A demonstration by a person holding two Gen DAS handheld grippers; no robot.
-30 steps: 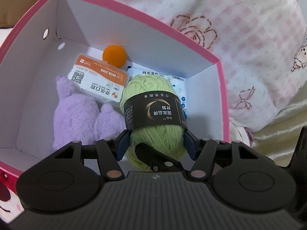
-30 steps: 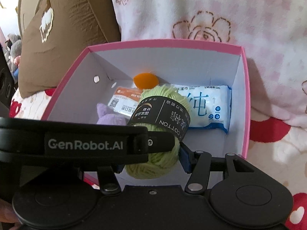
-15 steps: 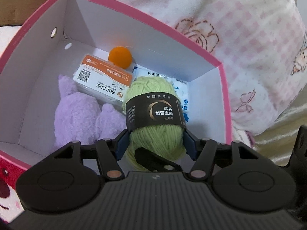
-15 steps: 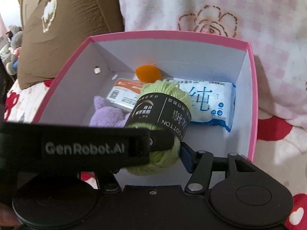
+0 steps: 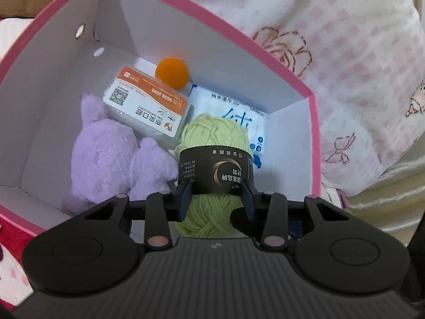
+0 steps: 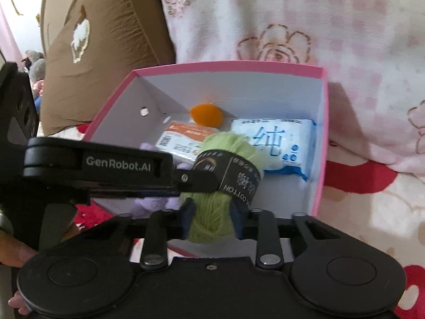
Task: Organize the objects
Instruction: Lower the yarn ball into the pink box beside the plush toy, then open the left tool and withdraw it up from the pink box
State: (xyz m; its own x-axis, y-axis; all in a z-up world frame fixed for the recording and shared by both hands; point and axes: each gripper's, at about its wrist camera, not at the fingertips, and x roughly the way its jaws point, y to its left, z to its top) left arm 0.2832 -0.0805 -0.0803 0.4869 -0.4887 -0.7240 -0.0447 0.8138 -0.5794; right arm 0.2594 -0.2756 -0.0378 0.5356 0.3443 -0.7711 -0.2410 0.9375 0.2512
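Closest up, both grippers have a grip on the same green yarn ball (image 5: 216, 143), the one with the black paper band around its middle. The left gripper (image 5: 217, 199) has just squeezed its jaws in further, and its blue pads sit pressed into the sides of the yarn right at the lower edge of the band. The right gripper (image 6: 212, 214) has just clamped down too, jaws pinched tight on the yarn's bottom end, so the wool bulges out between the pads. In the right wrist view the left gripper's black finger reaches in from the left and touches the band. The yarn hangs over the near part of the pink box (image 5: 314, 138), above what's already in there. Just past it, on the left, lies a purple plush toy (image 5: 106, 159), with a white and orange packet (image 5: 146, 109) resting partly on it. To the right is a blue and white wipes pack (image 6: 276, 143) lying flat. Further back, against the far wall, sits a small orange ball (image 5: 172, 72). Behind the box there's a pink checked blanket (image 5: 332, 53), and a brown pillow (image 6: 106, 42) off to the left.
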